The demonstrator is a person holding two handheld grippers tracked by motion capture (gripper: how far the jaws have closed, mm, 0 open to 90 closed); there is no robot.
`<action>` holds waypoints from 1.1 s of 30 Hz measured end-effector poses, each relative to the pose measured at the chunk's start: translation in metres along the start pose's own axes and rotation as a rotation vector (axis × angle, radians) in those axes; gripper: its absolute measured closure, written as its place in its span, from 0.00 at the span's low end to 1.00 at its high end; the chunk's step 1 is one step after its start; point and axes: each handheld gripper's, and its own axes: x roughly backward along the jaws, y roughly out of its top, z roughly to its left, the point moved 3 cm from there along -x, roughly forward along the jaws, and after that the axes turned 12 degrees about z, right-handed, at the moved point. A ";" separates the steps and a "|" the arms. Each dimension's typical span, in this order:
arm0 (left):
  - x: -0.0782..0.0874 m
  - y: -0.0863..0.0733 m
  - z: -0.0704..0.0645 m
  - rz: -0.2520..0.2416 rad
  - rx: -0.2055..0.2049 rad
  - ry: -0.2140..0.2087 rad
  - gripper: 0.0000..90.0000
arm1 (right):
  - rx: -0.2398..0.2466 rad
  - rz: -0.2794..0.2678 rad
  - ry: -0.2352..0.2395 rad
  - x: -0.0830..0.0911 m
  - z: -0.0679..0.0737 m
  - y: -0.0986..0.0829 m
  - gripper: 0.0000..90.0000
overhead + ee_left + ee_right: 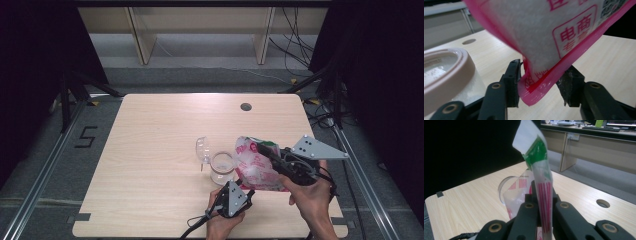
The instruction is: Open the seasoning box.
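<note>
Pink bag (256,165) clamped in right tongs (543,202); corner between left tongs (541,82).

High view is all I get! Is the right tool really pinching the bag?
Observer: Yes. In the right gripper view, the right tool is shut on the bag, below its green strip.
Operator: What about the left tool?
Observer: The left tool has its jaws open on either side of the bag's pink bottom corner.
Operator: Is anything next to it?
Observer: The jar stands close beside that tool, and its rim is beige.
</note>
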 end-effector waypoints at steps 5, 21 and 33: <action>-0.007 0.006 0.003 -0.055 0.011 0.024 0.74 | 0.034 0.028 -0.013 -0.007 -0.002 0.008 1.00; -0.035 0.022 0.003 -0.155 0.101 0.005 0.80 | 0.053 0.063 -0.058 -0.036 -0.013 0.038 1.00; -0.036 0.022 0.002 -0.182 0.143 -0.033 0.81 | 0.086 0.122 -0.058 -0.055 -0.010 0.049 1.00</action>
